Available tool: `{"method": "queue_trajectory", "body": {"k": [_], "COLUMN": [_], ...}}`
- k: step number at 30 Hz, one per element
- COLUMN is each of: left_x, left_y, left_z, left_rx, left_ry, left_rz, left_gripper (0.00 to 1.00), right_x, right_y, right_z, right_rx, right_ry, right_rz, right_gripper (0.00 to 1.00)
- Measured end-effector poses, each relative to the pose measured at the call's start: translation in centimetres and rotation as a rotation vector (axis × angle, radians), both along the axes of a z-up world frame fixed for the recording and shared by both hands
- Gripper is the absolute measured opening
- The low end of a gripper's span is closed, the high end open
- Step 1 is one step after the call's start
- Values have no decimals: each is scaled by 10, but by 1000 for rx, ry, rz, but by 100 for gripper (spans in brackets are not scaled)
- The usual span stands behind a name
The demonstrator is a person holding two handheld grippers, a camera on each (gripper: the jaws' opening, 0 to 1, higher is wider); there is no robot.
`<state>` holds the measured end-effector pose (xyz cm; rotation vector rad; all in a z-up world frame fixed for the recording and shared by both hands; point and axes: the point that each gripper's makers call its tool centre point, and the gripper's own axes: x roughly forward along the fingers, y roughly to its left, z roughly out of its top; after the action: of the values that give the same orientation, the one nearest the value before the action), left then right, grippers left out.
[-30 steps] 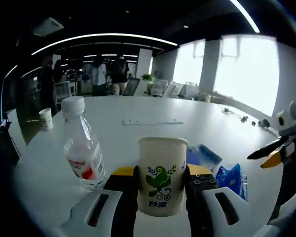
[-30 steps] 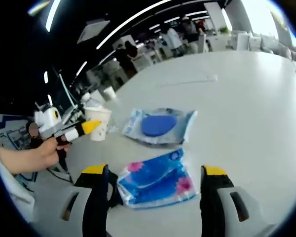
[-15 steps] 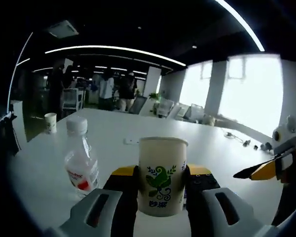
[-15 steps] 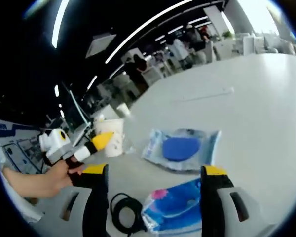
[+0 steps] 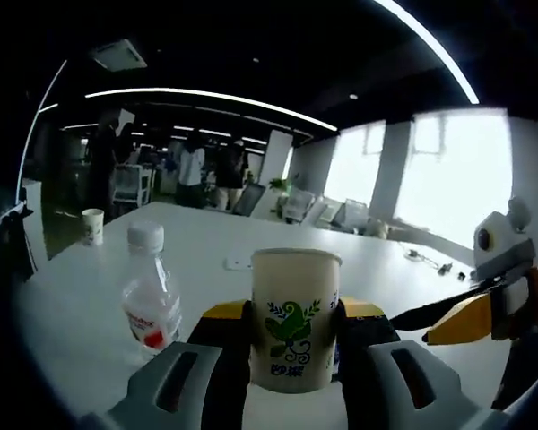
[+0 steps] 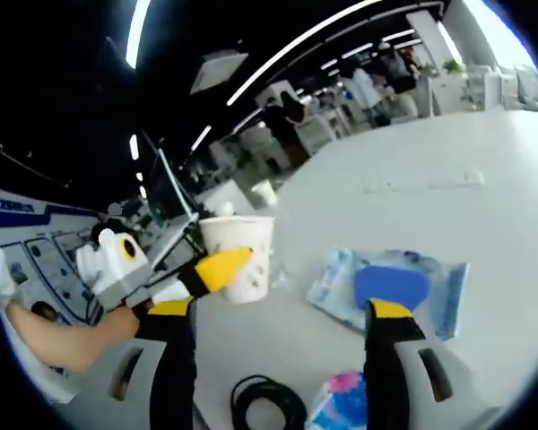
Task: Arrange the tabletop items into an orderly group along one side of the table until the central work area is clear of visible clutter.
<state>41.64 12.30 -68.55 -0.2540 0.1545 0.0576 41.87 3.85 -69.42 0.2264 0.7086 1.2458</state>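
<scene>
Clamping a paper cup (image 5: 295, 318) upright between its jaws, the left gripper (image 5: 295, 345) holds it above the white table (image 5: 90, 296). Water bottle (image 5: 151, 300) stands just left of the cup. Right gripper (image 6: 282, 327) hangs with jaws spread wide, nothing between them; ahead of it lies a blue pad packet (image 6: 390, 287), below it a black cable (image 6: 267, 403) and probably a tissue pack (image 6: 341, 408), partly cut off.

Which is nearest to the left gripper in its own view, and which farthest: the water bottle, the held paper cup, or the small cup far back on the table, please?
1. Paper cup, clamped between the left gripper's fingers.
2. Water bottle, just left of it on the table.
3. Small cup, far back at the left edge.
</scene>
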Motion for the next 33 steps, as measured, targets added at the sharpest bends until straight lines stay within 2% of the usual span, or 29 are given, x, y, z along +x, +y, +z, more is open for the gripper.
{"method": "queue_trajectory", "body": {"k": [5, 7, 8, 9, 11, 17, 27, 33], "left_x": [-3, -5, -8, -10, -12, -20, -23, -31], "left_y": [-10, -14, -7, -8, -6, -2, -22, -23], "left_z": [5, 5, 4, 4, 2, 2, 7, 7], "left_rx": [12, 18, 0, -24, 3, 3, 36, 29], "left_ry": [-14, -12, -13, -23, -11, -10, -19, -20], "left_rz": [-33, -41, -5, -14, -10, 0, -69, -75], "left_gripper": [34, 33, 34, 33, 33, 34, 34, 34], "right_x": [0, -4, -4, -4, -7, -12, -21, -30], "right_y": [10, 16, 17, 18, 21, 33, 61, 70], "right_z": [5, 7, 7, 7, 8, 15, 23, 19], "right_rx": [11, 17, 16, 14, 16, 43, 68, 59], "right_ry": [-3, -4, -3, -5, -10, 1, -1, -4], "right_rz": [20, 53, 52, 54, 69, 92, 154, 193], "right_gripper": [74, 74, 74, 75, 75, 75, 75, 74]}}
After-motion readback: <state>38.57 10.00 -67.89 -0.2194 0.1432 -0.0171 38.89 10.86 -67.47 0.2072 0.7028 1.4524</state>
